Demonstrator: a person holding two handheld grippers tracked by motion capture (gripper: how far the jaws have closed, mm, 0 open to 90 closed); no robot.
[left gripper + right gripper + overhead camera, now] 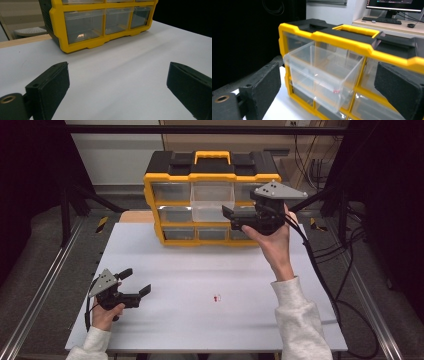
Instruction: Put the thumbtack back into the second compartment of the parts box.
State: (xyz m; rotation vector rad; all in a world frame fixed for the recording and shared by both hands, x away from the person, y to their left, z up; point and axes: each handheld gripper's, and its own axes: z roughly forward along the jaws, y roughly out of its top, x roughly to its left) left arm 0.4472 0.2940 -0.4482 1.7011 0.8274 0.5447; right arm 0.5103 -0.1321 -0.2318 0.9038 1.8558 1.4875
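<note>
A yellow and black drawer cabinet (170, 178) stands at the back of the white table (180, 320). Its top middle clear drawer (212, 201) is pulled out toward me. My right gripper (229, 218) hovers just right of that drawer, in front of the cabinet's right column, open with nothing between its pads. In the right gripper view the pulled-out drawer (322, 70) sits ahead of the open right gripper (327, 82), with a small reddish speck (335, 91) showing through the plastic. My left gripper (138, 281) rests low at the table's front left, open and empty.
A tiny red and white piece (216, 297) lies on the table near the front middle. In the left gripper view the cabinet's bottom row of shut drawers (83, 25) stands beyond the open left gripper (117, 82). Cables (325, 280) trail off the table's right edge.
</note>
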